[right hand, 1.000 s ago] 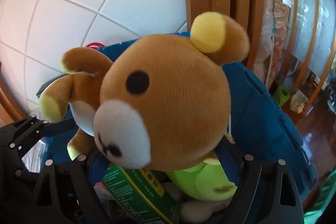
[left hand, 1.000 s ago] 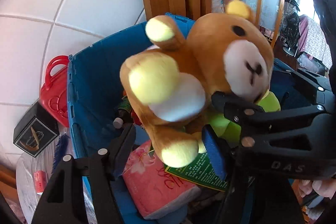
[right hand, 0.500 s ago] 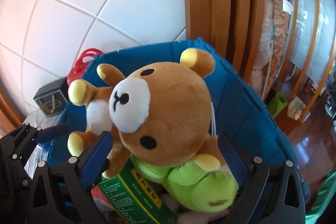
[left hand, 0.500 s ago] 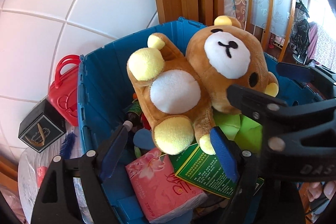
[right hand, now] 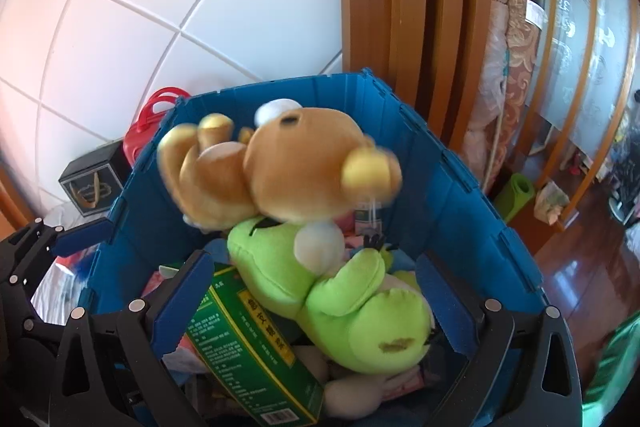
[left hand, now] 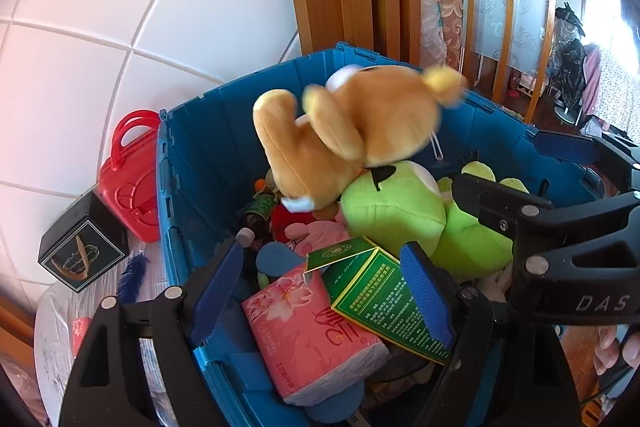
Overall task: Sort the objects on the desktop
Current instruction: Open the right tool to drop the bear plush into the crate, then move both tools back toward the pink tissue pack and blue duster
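Resting blurred atop the green plush frog (left hand: 394,211) inside the blue crate (left hand: 188,163), the brown plush bear (left hand: 352,131) looks light, soft, squashable, probably best pinched at torso; left gripper (left hand: 324,291) and right gripper (right hand: 316,303) gape empty.

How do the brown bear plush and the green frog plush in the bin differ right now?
The brown bear plush is motion-blurred and tipped over on top; the green frog plush is sharp and lies beneath it. The bear is brown with yellow ears and paws; the frog is bright green. Both are soft toys inside the blue bin, and neither is gripped.
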